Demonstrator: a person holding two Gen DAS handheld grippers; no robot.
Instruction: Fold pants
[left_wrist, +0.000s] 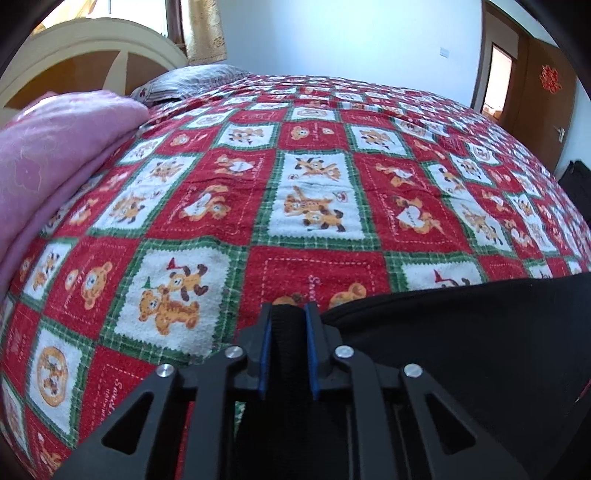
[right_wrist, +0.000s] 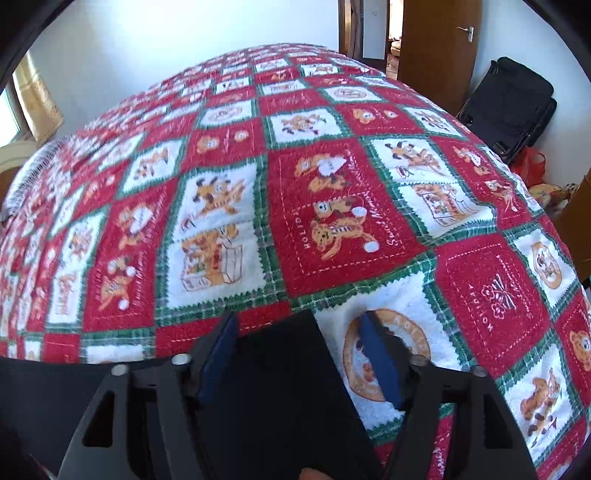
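The black pants lie on the red, white and green teddy-bear bedspread at the lower right of the left wrist view. My left gripper is shut on a fold of their black edge, pinched between the blue pads. In the right wrist view a corner of the pants sits between the fingers of my right gripper. The jaws stand apart: the left pad lies against the cloth, and the right pad is clear of it, with bedspread showing in the gap.
A pink quilt is heaped at the left of the bed, with a grey pillow and cream headboard behind it. Beyond the bed's right side stand a black bag, a red bag and a wooden door.
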